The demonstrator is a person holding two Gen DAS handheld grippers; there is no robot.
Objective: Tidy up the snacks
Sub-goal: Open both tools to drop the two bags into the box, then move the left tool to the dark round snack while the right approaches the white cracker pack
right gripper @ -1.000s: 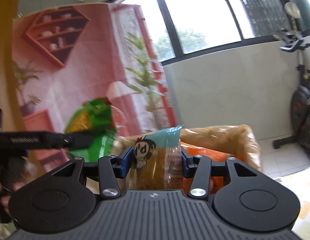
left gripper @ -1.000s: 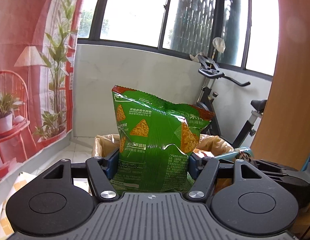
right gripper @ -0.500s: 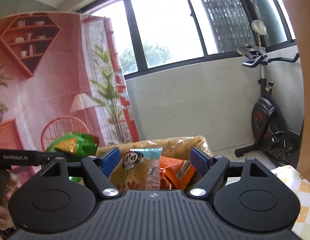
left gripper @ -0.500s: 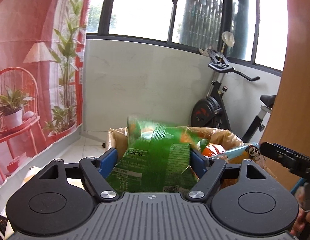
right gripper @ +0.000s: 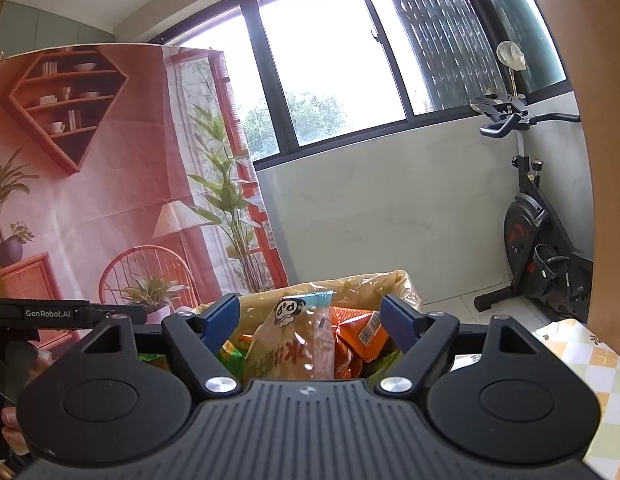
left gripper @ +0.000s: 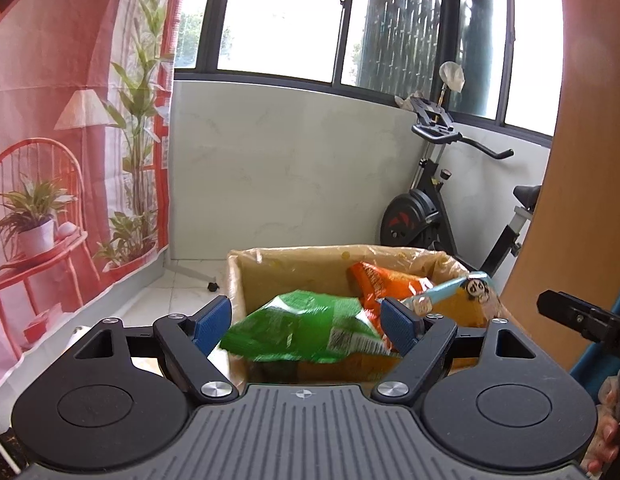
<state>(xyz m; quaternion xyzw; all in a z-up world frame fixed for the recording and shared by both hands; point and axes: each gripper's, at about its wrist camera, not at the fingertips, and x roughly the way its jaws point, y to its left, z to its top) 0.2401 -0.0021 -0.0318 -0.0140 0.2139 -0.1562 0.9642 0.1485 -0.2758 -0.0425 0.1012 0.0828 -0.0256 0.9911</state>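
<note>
A cardboard box (left gripper: 246,276) lined with clear plastic stands just ahead in both views. In the left wrist view a green chip bag (left gripper: 306,330), blurred, lies tipped over in the box between the open fingers of my left gripper (left gripper: 308,322), free of them. An orange snack bag (left gripper: 384,280) and a panda-print bag (left gripper: 458,294) lie behind it. In the right wrist view my right gripper (right gripper: 310,320) is open above the box (right gripper: 386,284). The panda bag (right gripper: 298,340) leans in it, not gripped, beside the orange bag (right gripper: 360,330).
An exercise bike (left gripper: 434,208) stands at the back right by the white wall. A red printed backdrop (left gripper: 62,160) hangs on the left. A wooden panel (left gripper: 582,160) closes the right side. A checked tablecloth (right gripper: 582,356) shows at the right.
My left gripper opened and the green bag dropped from upright between the fingers into the box. My right gripper opened and let go of the panda bag, which now rests in the box.
</note>
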